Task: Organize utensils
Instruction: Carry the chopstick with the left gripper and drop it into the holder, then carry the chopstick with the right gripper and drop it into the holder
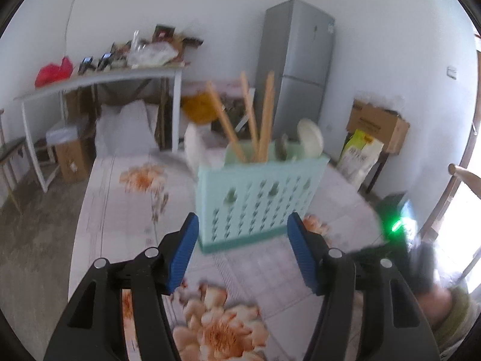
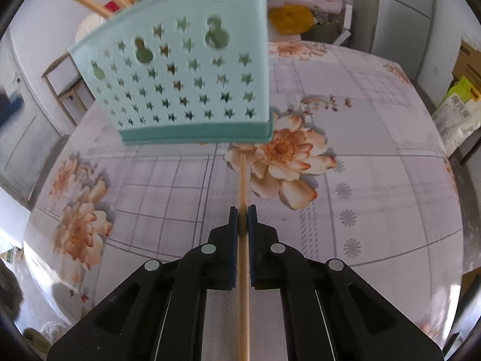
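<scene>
We're holding the left gripper (image 1: 242,252) spread wide, empty, facing the holder (image 1: 258,198). Right gripper (image 2: 243,219) is pinching a chopstick (image 2: 243,180); its tail is running out of frame.

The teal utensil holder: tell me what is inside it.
Sticking out of the teal utensil holder are three wooden chopsticks, a white spoon and a greyish utensil too blurred to name. Their lower parts are hidden behind its perforated wall.
</scene>
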The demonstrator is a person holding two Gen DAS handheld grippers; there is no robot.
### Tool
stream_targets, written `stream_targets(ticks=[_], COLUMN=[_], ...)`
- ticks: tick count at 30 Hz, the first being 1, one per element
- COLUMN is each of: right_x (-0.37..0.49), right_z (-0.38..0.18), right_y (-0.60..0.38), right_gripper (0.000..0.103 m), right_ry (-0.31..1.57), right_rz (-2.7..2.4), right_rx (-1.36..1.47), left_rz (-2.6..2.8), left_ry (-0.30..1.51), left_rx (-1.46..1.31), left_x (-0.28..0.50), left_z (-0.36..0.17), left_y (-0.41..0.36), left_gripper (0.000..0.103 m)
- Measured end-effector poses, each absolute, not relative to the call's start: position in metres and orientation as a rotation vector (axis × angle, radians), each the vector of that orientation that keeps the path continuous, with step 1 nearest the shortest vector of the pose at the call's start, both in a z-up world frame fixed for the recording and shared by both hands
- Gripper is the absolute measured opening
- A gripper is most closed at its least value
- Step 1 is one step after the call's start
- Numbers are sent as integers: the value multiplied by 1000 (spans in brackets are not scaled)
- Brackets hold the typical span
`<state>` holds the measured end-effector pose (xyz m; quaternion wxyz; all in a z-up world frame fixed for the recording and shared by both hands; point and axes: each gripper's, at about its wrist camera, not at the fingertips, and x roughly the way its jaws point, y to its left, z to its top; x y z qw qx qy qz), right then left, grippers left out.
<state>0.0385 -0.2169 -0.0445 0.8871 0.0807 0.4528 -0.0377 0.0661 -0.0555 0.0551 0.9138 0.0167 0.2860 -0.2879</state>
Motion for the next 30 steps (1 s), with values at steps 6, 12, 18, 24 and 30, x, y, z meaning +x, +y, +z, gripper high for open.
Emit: stream_targets(ticks=[6,12,18,24,30], right_x=[18,-1,3,27,53], right_z=[4,63,119,182,231], right_y=[-227,-234,-235,-229,-224], right_gripper=[4,4,4,4,4], right_ry=[828,685,549,399,285], right_rz=[-65,-43,-2,62,120], right_rx=[210,228,201,128,86], left_rz=[-551,-543,-532,-503,-480], left_ry=[669,687,679,681,680], left_rx=[24,11,-5,-34,-51], left_x=[72,76,77,81,86], left_z=[30,25,26,27,28], left_y=[-52,-47,-38,-22,-11], left_gripper=[59,59,59,59,59])
